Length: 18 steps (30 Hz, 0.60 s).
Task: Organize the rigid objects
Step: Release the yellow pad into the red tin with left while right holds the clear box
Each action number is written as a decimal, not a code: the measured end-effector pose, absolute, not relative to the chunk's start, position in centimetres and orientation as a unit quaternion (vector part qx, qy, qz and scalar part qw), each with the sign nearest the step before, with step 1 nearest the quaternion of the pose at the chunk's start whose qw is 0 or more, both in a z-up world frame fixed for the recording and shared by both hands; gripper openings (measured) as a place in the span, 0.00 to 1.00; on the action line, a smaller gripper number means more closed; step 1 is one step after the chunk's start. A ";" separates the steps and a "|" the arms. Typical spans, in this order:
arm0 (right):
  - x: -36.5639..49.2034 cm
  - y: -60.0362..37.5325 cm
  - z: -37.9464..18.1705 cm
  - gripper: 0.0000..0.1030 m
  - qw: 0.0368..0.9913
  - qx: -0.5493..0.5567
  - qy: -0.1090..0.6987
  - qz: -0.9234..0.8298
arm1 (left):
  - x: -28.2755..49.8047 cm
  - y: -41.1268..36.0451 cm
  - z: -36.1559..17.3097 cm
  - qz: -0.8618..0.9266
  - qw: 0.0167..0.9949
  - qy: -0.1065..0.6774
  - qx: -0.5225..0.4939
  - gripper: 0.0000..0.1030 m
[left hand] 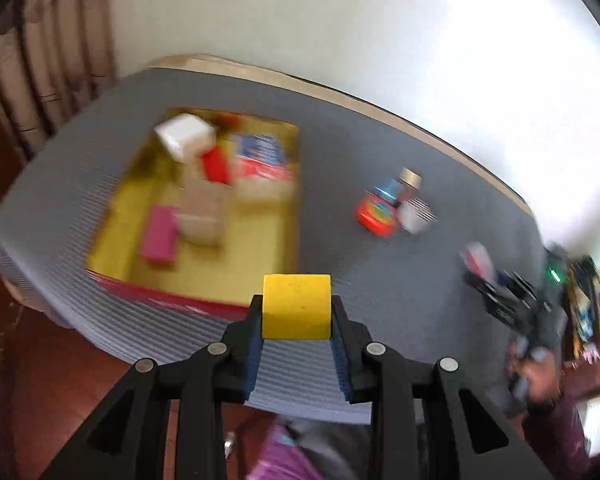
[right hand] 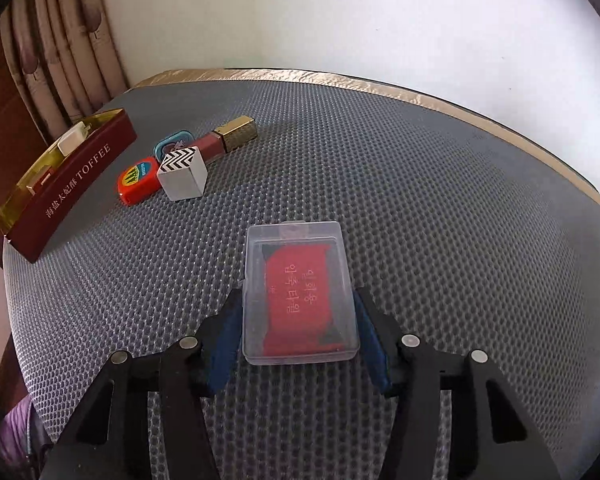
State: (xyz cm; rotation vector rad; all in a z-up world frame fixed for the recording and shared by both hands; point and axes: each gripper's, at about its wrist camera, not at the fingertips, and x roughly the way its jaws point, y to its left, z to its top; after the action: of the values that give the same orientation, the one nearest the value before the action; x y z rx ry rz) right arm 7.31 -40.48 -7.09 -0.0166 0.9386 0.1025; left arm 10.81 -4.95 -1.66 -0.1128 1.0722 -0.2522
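Clamped between the left gripper's (left hand: 296,312) jaws, a yellow block (left hand: 296,306) hangs above the bench (left hand: 380,280), just short of the box (left hand: 172,300), probably headed into it with the other pieces. Right gripper's (right hand: 300,316) jaws grasp a clear case (right hand: 298,296) by its long sides; its red insert bears Korean script. Box wall reads "TOFFEE" after Chinese characters. A cube (right hand: 183,174), tape measure (right hand: 138,182) and lipstick (right hand: 232,136) wait loose beside it.

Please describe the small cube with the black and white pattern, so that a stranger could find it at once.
On the grey textured mat, right of the long dark red toffee box, lies a small cluster of objects. The white cube stands at its near edge, touching the flat orange-red case. Only it has a black-and-white zigzag top.
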 end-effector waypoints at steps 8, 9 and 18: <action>6.9 -40.5 -7.0 0.49 0.894 -0.009 0.446 0.043 | 19.3 0.8 -2.9 -0.070 0.861 0.503 -0.034 0.30; 6.9 -40.5 -7.0 0.49 0.894 -0.009 0.447 0.043 | 20.7 1.3 -3.4 -0.073 0.858 0.507 -0.040 0.30; 7.0 -40.4 -7.0 0.50 0.894 -0.010 0.447 0.042 | 25.8 2.3 -6.5 -0.035 0.853 0.520 -0.036 0.30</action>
State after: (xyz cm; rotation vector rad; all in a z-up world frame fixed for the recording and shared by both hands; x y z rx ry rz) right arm 7.03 -40.41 -6.99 -0.0203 0.9264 0.0881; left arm 25.84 2.31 -6.54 -0.0758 1.0946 -0.0743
